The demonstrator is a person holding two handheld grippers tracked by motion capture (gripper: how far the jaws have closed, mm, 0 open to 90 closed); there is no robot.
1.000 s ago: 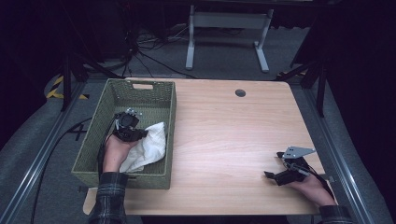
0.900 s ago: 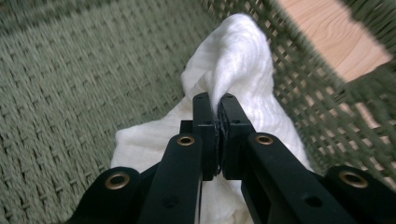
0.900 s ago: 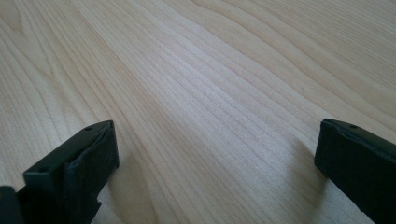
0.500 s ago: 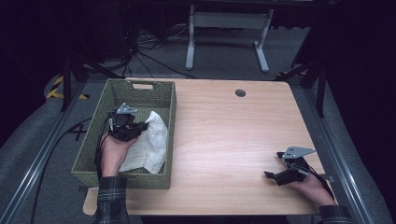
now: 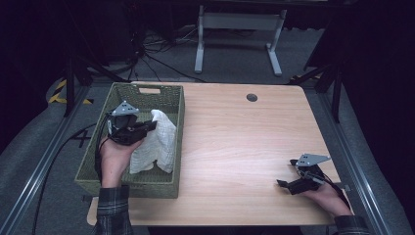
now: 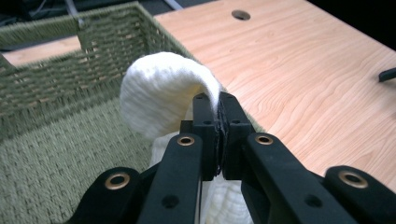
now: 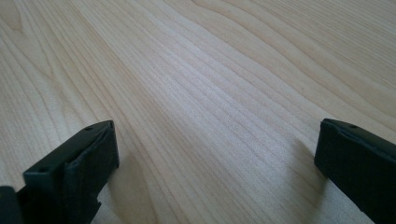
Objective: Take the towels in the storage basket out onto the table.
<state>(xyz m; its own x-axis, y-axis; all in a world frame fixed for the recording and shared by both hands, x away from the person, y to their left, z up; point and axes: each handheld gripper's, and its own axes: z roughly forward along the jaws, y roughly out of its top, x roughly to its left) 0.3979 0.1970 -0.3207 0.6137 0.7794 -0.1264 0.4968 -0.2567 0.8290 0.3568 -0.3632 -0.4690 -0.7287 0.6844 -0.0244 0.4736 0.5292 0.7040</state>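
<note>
Green woven basket point(image 5: 98, 161) sits at the left end of the wooden table point(image 5: 235, 147), its handle cut-out on the far wall. Left hand point(image 5: 115, 155) is over the basket interior, carrying the left gripper point(image 5: 150, 125), grey plate on top, jaws pointing toward the basket's right wall.

Left gripper view: the 2 black jaws are clenched on a fold of the white cloth point(image 6: 163, 93). The fabric arches up and over in a rounded hump just beyond the jaw tips, with more cloth hanging below them. High view: the white cloth point(image 5: 156, 142) is inside the basket, against its right wall; the pinched end is raised, the rest drapes down to the basket floor.

Middle of the table is bare wood. 1 small round hole point(image 5: 252, 97) near the far edge.

Right end: right hand point(image 5: 325, 196) rests at the near-right corner of the table, holding the right gripper point(image 5: 285, 185), jaws pointing left across the tabletop. Right gripper view: the 2 jaws stand wide apart, released, nothing between them, wood grain directly beneath.
</note>
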